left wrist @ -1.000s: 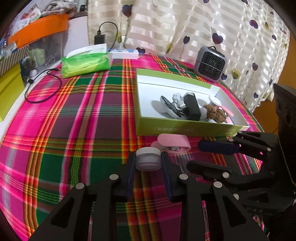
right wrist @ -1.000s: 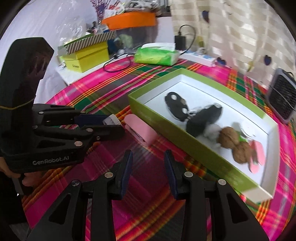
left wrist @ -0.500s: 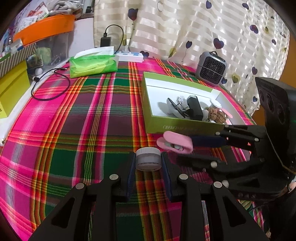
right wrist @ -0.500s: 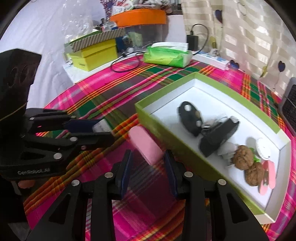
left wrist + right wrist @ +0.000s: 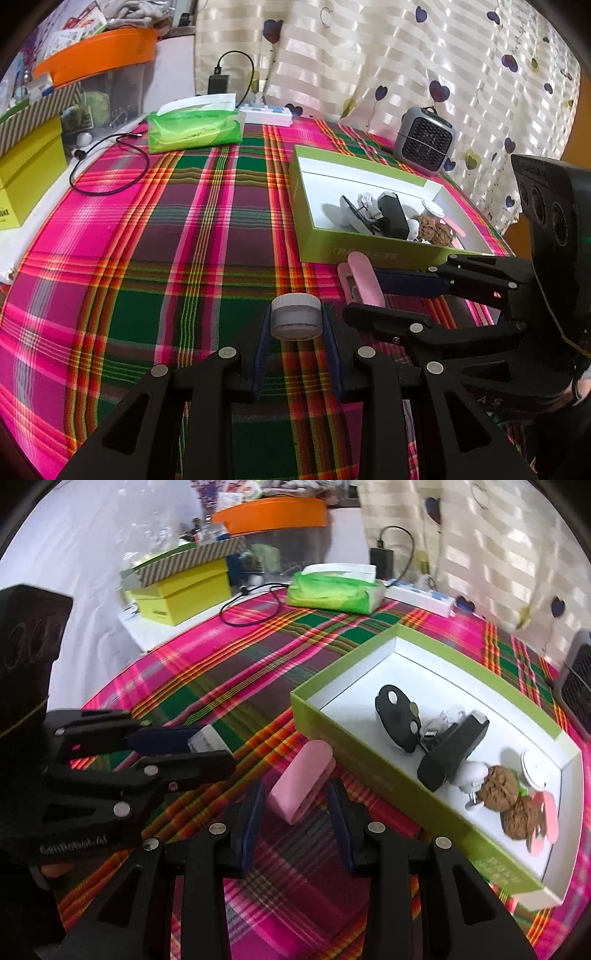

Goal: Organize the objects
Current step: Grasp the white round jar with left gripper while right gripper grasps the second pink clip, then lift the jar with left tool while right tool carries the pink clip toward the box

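Pink stapler [image 5: 301,784] beside green box [image 5: 334,734]

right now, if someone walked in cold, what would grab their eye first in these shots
Probably the loud pink-and-green plaid tablecloth that fills both views, with the lime green box of small oddments lying open on it. Next, the left gripper holding a small clear jar between its fingers. Beside the box's near wall, the pink stapler-like object sits between the fingers of the open right gripper.

Stapler [image 5: 301,786] lies just before the box [image 5: 354,764].
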